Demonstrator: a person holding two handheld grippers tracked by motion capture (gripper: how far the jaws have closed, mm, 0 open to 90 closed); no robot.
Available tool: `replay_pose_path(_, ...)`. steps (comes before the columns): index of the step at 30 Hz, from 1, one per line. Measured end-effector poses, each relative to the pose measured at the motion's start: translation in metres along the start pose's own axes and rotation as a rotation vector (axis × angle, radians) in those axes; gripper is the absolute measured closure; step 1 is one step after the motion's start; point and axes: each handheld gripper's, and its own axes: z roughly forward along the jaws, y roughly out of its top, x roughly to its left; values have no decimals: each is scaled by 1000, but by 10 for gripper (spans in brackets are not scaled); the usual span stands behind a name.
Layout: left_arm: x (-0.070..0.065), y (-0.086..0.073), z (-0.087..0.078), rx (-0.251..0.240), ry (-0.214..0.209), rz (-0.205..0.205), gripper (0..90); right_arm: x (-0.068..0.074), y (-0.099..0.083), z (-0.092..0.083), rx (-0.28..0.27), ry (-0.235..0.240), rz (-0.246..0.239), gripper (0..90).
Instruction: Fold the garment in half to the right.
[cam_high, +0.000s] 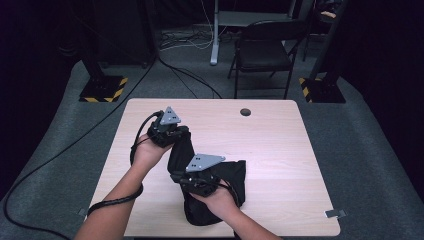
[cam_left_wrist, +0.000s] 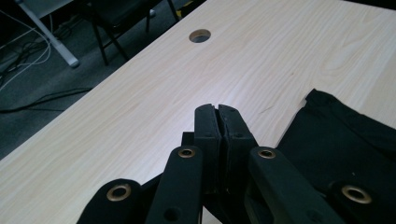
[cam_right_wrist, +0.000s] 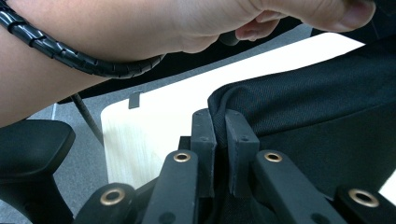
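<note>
High view: a black cloth garment (cam_high: 220, 180) lies bunched on the near middle of the light wooden table (cam_high: 270, 145), one part raised toward the left gripper (cam_high: 172, 134). Left gripper view: its jaws are pressed together, the cloth (cam_left_wrist: 345, 149) just beside them; whether a fold is pinched cannot be told. Right gripper view: the right gripper (cam_right_wrist: 219, 122) clamps narrowly on the garment's edge (cam_right_wrist: 299, 102).

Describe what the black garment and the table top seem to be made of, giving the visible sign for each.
Black garment: looks like woven cloth with a matt finish; a fine ribbed weave shows, and it folds and drapes softly where the right gripper pinches its edge.
Table top: pale wood-grain surface, probably laminate rather than solid wood; the streaks are even, the sheen is smooth, and a round hole is cut in it.
</note>
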Motion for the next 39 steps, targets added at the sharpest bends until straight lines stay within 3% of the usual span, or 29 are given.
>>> replay_pose_path(18, -12, 17, 15, -43, -56, -22, 858, -2, -8, -26, -42, -73, 8, 838)
replay_pose_path(25, -16, 20, 19, -61, -58, -21, 840, -4, -11, -33, -49, -85, 19, 839)
replay_pose_path(28, -17, 20, 18, -75, -54, -29, 767, -4, -11, -34, -53, -88, 20, 839)
replay_pose_path(30, -16, 19, 15, -85, -62, -37, 665, -4, -12, -36, -53, -92, 19, 840)
replay_pose_path(32, -16, 18, 13, -94, -66, -48, 633, -4, -13, -36, -55, -96, 19, 840)
replay_pose_path(36, -15, 16, 8, -115, -86, -86, 481, -6, -14, -39, -66, -108, 27, 840)
replay_pose_path(39, -15, 14, 3, -128, -98, -98, 426, -7, -14, -39, -71, -114, 35, 840)
